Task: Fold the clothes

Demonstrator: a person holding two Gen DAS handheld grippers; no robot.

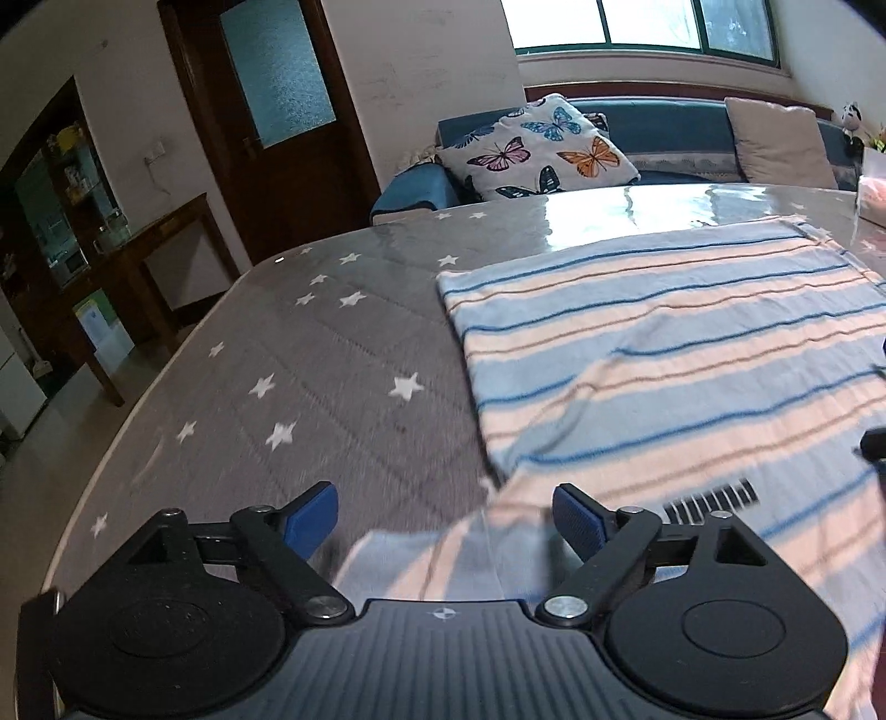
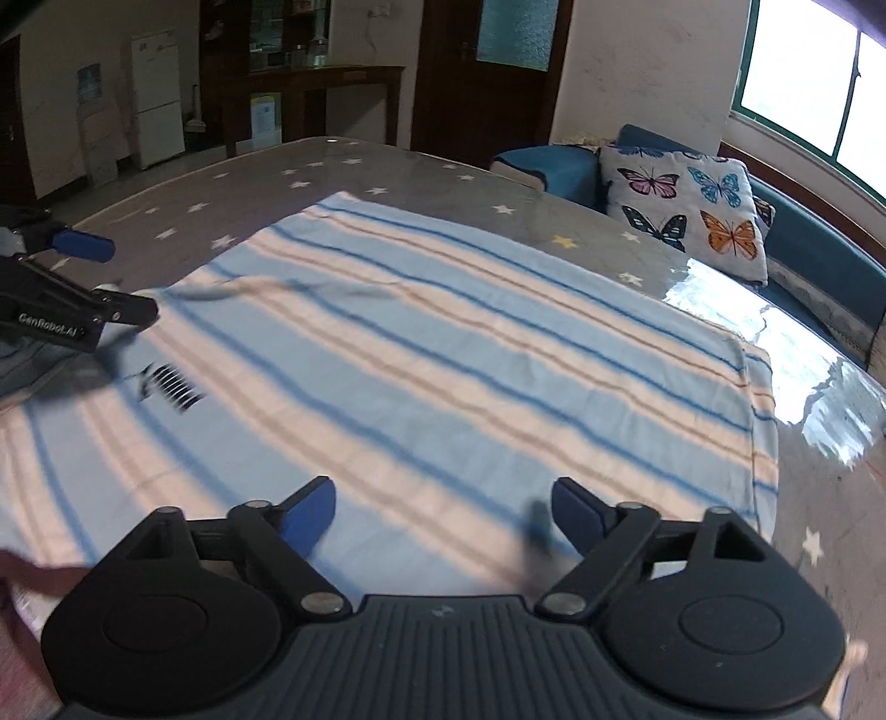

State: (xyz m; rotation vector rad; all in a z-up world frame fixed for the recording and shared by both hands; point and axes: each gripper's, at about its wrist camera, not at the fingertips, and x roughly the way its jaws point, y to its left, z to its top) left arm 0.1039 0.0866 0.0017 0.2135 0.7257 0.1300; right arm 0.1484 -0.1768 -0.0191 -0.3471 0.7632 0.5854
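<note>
Striped garment [image 2: 443, 354] — soft, limp; best pinched at 6 o'clock hem; left tool [image 1: 446, 518], right tool [image 2: 443, 515] agape, empty.

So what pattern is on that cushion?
Colourful butterflies on white cushion, clearest in the right wrist view.

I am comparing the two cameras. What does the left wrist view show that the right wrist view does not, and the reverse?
Only left wrist: a plain grey cushion and a panda toy on the sofa.

Only right wrist: a white fridge, and the whole left hand-held gripper, seen from outside.

Both: the striped garment with its black print, the starred table, the butterfly pillow, the door, the window. Each hand-held gripper is open.
</note>
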